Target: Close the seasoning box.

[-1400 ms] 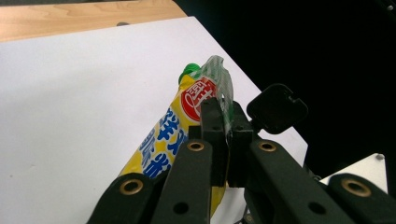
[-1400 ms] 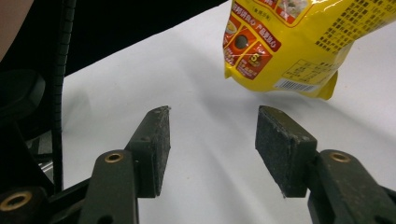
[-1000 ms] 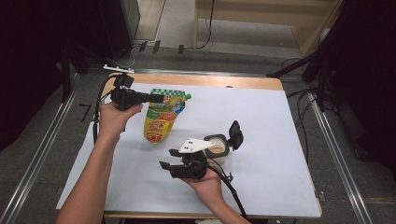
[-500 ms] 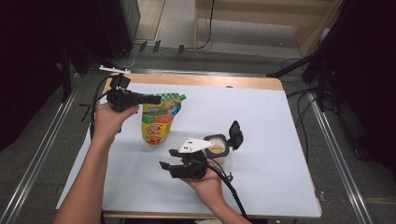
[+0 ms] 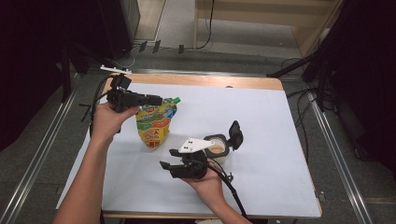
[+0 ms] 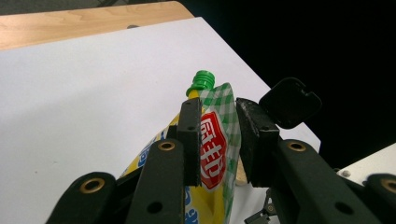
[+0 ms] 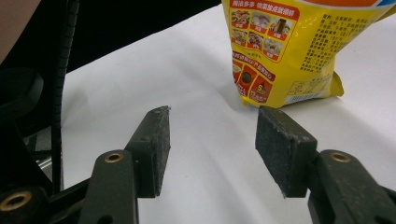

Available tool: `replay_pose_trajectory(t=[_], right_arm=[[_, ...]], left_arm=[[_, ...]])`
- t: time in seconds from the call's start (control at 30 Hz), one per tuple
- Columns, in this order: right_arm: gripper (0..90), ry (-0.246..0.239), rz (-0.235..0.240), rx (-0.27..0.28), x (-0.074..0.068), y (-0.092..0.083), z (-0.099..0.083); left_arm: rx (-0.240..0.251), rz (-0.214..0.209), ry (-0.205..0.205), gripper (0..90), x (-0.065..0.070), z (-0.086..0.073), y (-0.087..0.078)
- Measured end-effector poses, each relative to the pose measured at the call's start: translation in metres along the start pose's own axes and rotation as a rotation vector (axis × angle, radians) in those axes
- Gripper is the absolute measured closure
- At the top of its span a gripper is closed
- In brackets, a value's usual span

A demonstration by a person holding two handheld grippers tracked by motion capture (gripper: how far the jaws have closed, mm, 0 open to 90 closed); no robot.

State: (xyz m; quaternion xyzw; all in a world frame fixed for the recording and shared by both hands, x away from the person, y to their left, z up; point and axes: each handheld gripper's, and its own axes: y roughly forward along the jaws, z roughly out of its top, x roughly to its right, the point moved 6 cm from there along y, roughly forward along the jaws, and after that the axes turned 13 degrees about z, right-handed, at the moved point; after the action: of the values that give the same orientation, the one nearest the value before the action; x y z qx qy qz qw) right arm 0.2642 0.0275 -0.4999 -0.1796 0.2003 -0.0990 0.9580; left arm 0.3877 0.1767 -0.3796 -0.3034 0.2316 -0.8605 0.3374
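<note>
A yellow pouch [image 5: 154, 123] with a green screw cap [image 5: 176, 99] stands on the white table sheet [image 5: 261, 116], left of centre. My left gripper [image 5: 156, 100] is level at the pouch's top, and its jaws have just been opening. In the left gripper view the pouch [image 6: 215, 149] sits between the parted pads of the left gripper [image 6: 218, 126], below the cap [image 6: 203, 80]. My right gripper [image 5: 166, 158] is open and empty near the front edge. In its own view the right gripper [image 7: 212, 140] faces the pouch's bottom [image 7: 289, 46].
A small cup [image 5: 218, 149] with a hinged black lid [image 5: 235, 134] flipped up stands just right of my right hand. The lid [image 6: 290, 102] also shows past the left jaws. The table's wooden far edge [image 5: 210, 80] borders dark stands and cables.
The pouch's top and cap have drifted slightly left beside the left gripper. The right gripper and the cup have kept still.
</note>
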Motion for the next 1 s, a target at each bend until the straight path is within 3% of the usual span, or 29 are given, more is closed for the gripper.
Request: replay_pose_trajectory(t=[0.6,1.0], right_arm=[[47.0,-0.001,0.005,-0.008,-0.001,-0.001,0.003],[47.3,-0.002,-0.003,-0.002,0.0,-0.004,0.005]], left_arm=[[0.01,0.009,0.012,68.4,0.01,0.005,-0.012],[0.015,0.03,-0.002,66.0,0.002,0.005,-0.015]])
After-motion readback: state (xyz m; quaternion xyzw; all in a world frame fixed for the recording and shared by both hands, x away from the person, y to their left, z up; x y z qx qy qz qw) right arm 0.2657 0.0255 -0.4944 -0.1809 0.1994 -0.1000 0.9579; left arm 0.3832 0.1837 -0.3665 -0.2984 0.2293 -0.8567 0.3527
